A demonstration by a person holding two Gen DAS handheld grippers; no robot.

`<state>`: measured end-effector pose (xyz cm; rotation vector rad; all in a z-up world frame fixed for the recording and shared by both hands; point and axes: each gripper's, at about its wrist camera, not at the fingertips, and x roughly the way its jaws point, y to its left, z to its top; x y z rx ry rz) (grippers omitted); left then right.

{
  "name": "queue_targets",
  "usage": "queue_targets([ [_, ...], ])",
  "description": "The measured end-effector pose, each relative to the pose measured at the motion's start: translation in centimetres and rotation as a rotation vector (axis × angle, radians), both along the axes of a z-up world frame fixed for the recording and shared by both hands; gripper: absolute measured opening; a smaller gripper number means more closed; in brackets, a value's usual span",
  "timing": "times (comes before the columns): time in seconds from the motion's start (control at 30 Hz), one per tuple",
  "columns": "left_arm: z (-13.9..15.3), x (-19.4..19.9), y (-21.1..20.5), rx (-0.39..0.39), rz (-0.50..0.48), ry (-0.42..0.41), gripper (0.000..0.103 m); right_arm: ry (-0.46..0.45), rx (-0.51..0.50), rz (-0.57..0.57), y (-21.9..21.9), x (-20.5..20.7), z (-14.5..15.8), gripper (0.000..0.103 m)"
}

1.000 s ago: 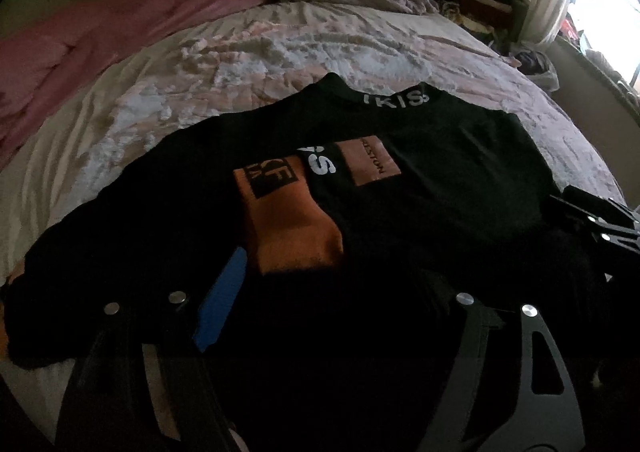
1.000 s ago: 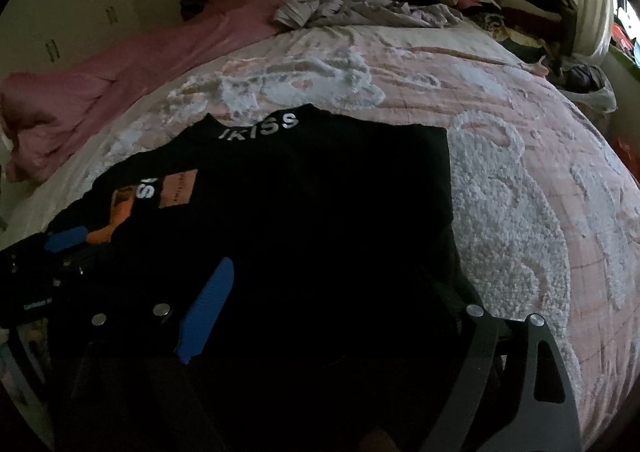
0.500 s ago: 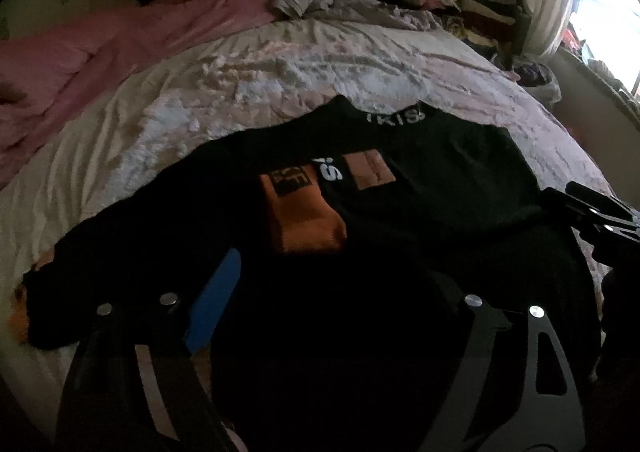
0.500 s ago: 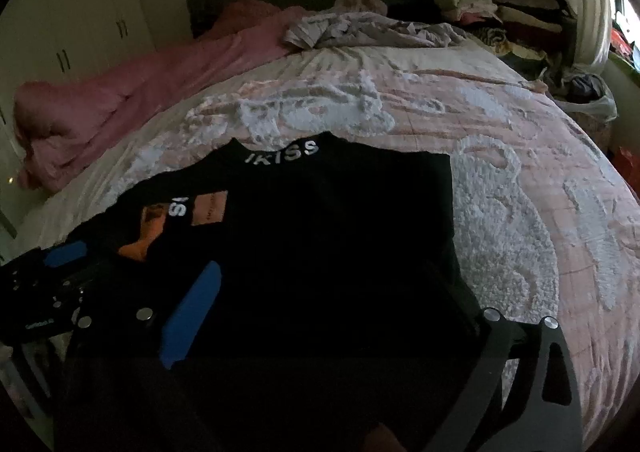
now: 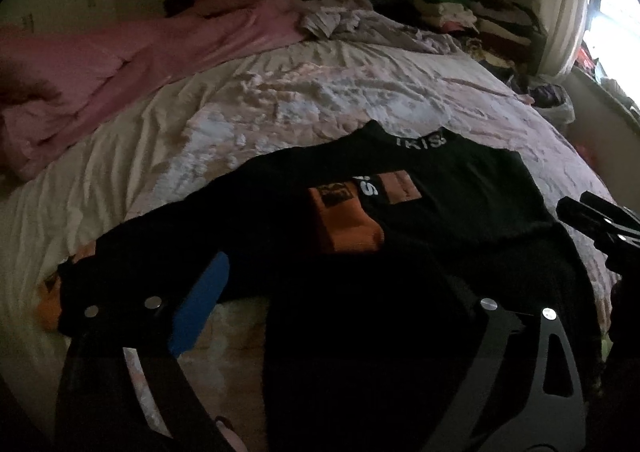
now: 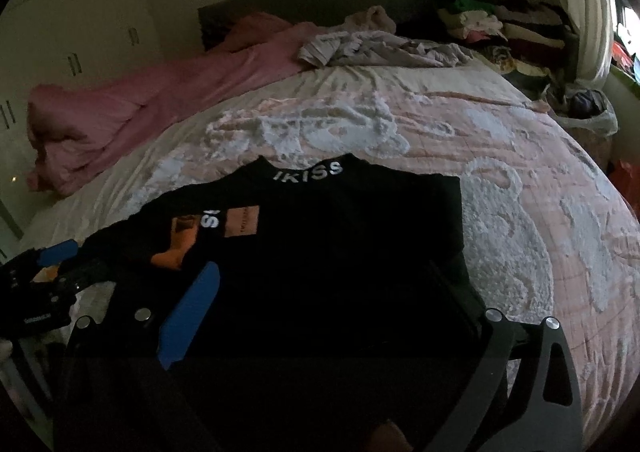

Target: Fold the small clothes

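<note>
A black sweatshirt (image 5: 440,188) with white collar lettering and orange patches lies on the bed; it also shows in the right wrist view (image 6: 340,236). Its orange-cuffed sleeve (image 5: 348,220) is folded across the chest. My left gripper (image 5: 332,316) is open, jaws wide apart over the near hem; its blue pad (image 5: 200,304) shows on the left finger. My right gripper (image 6: 332,320) is open too, over the shirt's lower right part. Each gripper shows in the other's view: the right one (image 5: 600,220) and the left one (image 6: 44,272).
The bed has a pink and white textured cover (image 6: 520,212). A pink duvet (image 5: 120,68) lies along the far left. Crumpled grey clothes (image 6: 380,48) lie near the headboard. A stack of clothes (image 6: 500,24) sits at the far right, next to a curtain (image 5: 560,0).
Both grippers have pulled back and risen a little, so the sweatshirt looks smaller and farther. More of the bed and headboard shows. The shirt has not visibly moved.
</note>
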<state>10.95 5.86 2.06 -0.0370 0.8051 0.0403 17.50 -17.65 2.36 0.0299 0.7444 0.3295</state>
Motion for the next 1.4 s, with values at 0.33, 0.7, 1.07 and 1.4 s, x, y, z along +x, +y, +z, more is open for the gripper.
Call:
queue_targets([
  [0.33, 1.3, -1.4, 2.1, -0.018, 0.046, -0.029, 0.087, -0.031, -0.007, 0.050, 2.8, -1.2, 1.3, 0.098],
  [0.7, 1.6, -2.7, 6.4, -0.042, 0.150, -0.038, 0.087, -0.050, 0.008, 0.142, 7.4, -2.3, 2.3, 0.098],
  [1.07, 2.0, -4.6, 11.2, -0.041, 0.275, -0.060, 0.093, -0.055, 0.009, 0.235, 11.9, -3.1, 2.9, 0.098],
  [1.4, 1.6, -5.7, 14.7, -0.067, 0.358, -0.060, 0.093, -0.062, 0.011, 0.295, 15.5, -3.0, 3.1, 0.098],
])
